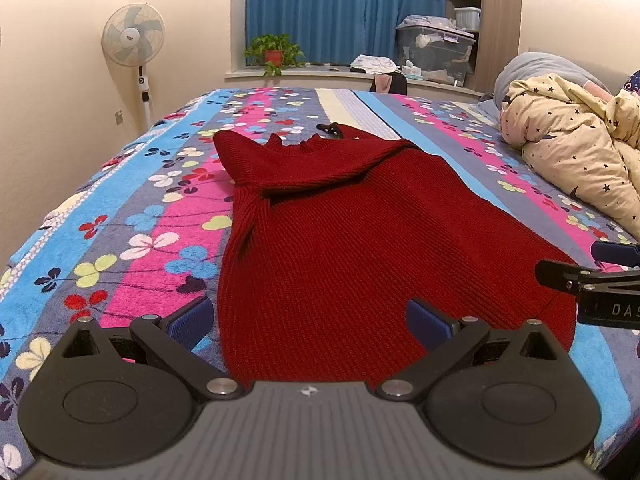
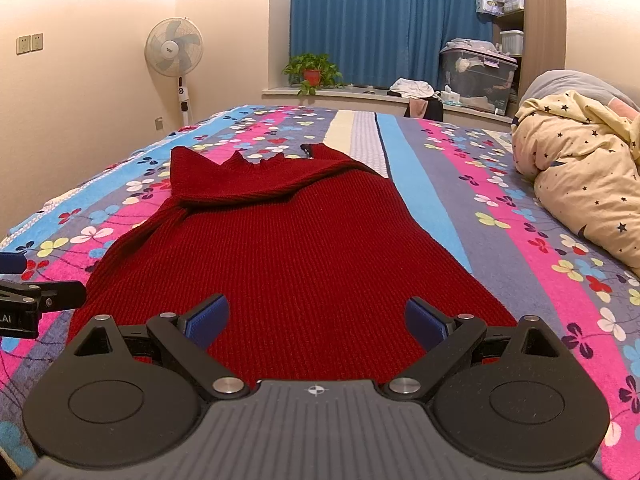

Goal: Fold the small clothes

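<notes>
While the red sweater lies flat along the middle of the flowered bedspread, collar toward its far edge and one sleeve folded across the chest, we hold our left gripper over the near hem's left corner and our right gripper over its right, both jaws wide and empty.

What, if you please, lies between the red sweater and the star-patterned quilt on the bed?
Only the bare flowered bedspread lies between the red sweater and the star-patterned quilt; nothing rests on that stretch. The right wrist view shows it best.
</notes>
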`<state>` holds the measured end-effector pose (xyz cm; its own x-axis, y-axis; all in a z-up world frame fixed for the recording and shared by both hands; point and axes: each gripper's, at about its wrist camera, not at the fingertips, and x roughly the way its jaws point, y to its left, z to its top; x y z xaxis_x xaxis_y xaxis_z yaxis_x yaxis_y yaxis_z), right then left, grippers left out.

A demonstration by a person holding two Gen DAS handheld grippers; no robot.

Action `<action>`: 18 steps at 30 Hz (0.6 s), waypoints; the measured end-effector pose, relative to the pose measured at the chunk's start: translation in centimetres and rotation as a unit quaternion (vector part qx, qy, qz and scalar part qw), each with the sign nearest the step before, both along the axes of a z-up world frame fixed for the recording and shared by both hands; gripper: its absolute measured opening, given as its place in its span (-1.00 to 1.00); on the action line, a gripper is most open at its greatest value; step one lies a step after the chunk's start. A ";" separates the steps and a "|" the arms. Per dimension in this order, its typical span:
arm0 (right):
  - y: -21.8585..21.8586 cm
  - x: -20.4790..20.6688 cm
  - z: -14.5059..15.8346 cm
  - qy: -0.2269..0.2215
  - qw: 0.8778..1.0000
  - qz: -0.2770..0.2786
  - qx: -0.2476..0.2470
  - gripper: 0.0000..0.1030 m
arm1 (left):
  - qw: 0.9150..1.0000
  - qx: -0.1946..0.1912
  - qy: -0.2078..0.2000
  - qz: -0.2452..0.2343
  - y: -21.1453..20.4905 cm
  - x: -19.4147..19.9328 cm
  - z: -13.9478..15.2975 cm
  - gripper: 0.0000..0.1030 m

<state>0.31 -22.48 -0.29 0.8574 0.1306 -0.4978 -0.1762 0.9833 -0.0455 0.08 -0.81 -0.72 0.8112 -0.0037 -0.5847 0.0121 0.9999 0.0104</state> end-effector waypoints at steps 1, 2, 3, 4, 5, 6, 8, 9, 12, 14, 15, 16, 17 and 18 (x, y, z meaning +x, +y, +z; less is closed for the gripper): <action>0.0 0.0 0.0 -0.003 1.000 -0.001 -0.001 0.84 | 1.000 0.001 0.000 0.000 0.0 0.0 0.0 0.99; 0.0 -0.1 0.1 -0.007 1.000 -0.005 -0.003 0.80 | 1.000 0.002 -0.001 0.000 0.1 0.0 0.1 0.99; -0.2 -0.1 0.3 -0.013 1.000 -0.010 -0.003 0.70 | 1.000 0.001 -0.001 0.001 0.2 -0.1 0.3 0.99; -0.5 -0.1 0.6 -0.021 1.000 -0.018 0.000 0.64 | 1.000 -0.002 0.003 0.000 0.7 0.0 0.6 0.99; -1.1 0.0 0.9 -0.027 0.999 -0.025 0.006 0.49 | 1.000 -0.004 0.009 -0.005 1.1 0.1 1.0 0.99; -1.8 0.2 1.6 -0.033 0.999 -0.033 0.015 0.35 | 1.000 -0.001 0.015 -0.015 1.7 0.3 1.5 0.99; -3.6 0.9 2.8 -0.047 0.997 -0.048 0.023 0.24 | 0.999 0.022 0.017 -0.037 2.6 0.8 2.2 0.99; -4.5 1.4 3.5 -0.052 0.997 -0.055 0.026 0.24 | 0.998 0.035 0.018 -0.050 3.1 1.1 2.4 0.99; -7.7 4.5 4.6 -0.047 0.997 -0.057 0.025 0.27 | 0.994 0.079 0.022 -0.078 5.0 2.8 2.3 0.89; -9.6 7.1 3.8 -0.024 0.998 -0.063 0.012 0.42 | 0.993 0.080 0.039 -0.077 6.7 4.5 1.3 0.75; -10.4 8.2 2.9 -0.010 0.997 -0.071 0.006 0.54 | 0.994 0.072 0.050 -0.070 7.5 5.2 0.5 0.60; -11.4 9.6 1.5 0.014 0.996 -0.088 0.002 0.57 | 0.994 0.062 0.070 -0.057 8.2 6.1 -0.4 0.54; -12.1 10.8 0.4 0.044 0.994 -0.102 0.006 0.58 | 0.993 0.041 0.104 -0.038 9.0 7.3 -1.3 0.44; -12.7 12.1 -0.7 0.082 0.990 -0.111 0.012 0.58 | 0.992 0.015 0.122 -0.028 9.5 8.0 -1.7 0.43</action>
